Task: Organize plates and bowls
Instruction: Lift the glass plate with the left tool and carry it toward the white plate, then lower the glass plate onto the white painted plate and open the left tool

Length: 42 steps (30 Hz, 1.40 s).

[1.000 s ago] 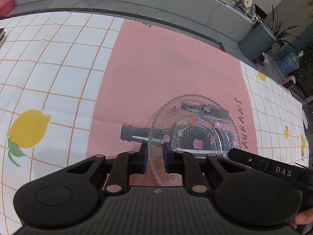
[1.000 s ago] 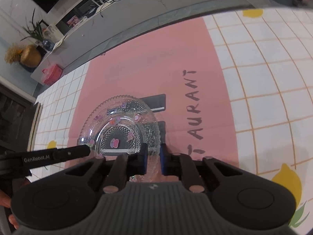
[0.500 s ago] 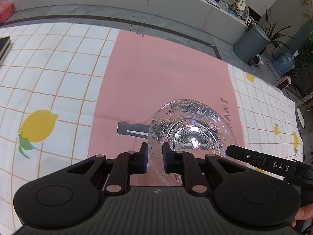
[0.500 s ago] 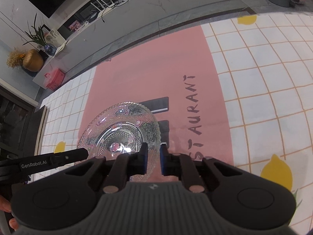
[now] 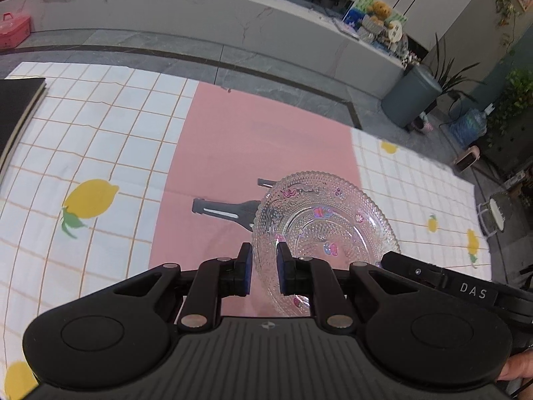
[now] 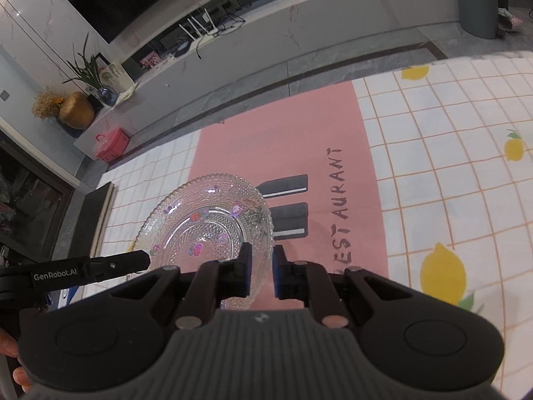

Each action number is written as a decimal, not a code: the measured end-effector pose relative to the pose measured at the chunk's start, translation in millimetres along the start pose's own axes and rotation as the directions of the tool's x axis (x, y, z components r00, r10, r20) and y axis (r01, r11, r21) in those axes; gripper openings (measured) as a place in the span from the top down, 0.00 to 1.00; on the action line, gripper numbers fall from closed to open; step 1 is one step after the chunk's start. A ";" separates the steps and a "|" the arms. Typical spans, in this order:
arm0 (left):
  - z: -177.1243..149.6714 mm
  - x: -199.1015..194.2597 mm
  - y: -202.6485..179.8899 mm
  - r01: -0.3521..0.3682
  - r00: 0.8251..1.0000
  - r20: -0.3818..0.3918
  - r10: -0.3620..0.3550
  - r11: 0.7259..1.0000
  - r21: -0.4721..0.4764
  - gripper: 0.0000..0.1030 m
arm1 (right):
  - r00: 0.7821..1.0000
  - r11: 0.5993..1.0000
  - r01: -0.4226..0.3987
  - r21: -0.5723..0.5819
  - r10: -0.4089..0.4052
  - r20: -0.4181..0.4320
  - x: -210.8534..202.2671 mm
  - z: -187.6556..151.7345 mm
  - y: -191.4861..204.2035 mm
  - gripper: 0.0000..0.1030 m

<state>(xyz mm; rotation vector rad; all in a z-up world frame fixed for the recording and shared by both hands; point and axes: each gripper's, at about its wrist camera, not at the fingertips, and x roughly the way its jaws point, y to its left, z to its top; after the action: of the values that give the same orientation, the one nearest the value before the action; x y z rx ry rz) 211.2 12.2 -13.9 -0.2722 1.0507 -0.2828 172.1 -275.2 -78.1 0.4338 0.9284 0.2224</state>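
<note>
I have the clear, bead-textured glass plate with small coloured fruit motifs point(image 5: 324, 230) pinched at its rim from two sides, and it looks lifted and tilted above the pink placemat point(image 5: 253, 153) near the middle of the table, though I cannot be sure its far edge is off the mat. The left gripper point(image 5: 264, 259) has narrow jaws around the plate's left rim; the right gripper point(image 6: 259, 260) clamps the opposite rim the same way. My worry is the glass: it is slick and the hold sits on a thin scalloped lip, so if my two hands drift apart or twist unevenly, one side may slip free and the plate could swing down onto the mat's black printed cutlery shapes point(image 6: 289, 207). Squeezing harder risks chipping the rim. Beyond lies the white checked tablecloth with yellow lemons point(image 5: 90, 196).
</note>
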 end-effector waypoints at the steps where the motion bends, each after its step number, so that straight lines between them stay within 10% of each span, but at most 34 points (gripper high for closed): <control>1: -3.2 -6.1 -2.1 0.006 1.000 0.010 -0.006 1.000 -0.004 0.84 | 1.000 1.000 -0.003 -0.001 0.003 0.006 -6.5 -2.0 0.4 0.90; 20: -92.5 -81.8 -60.8 0.117 0.990 0.083 -0.116 0.993 -0.003 0.84 | 0.998 0.999 -0.016 0.035 0.014 0.061 -117.1 -79.1 -28.9 0.89; 42: -189.1 -17.0 -57.3 0.068 0.996 -0.047 -0.071 0.995 -0.071 0.87 | 0.997 0.992 0.073 0.101 -0.074 0.005 -98.4 -163.7 -87.9 0.90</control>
<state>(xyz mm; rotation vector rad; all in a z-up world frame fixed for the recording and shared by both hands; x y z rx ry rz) 31.5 -51.2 -68.9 -0.3659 1.1030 -0.3175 -18.2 -346.4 -132.0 0.4920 0.9476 0.1065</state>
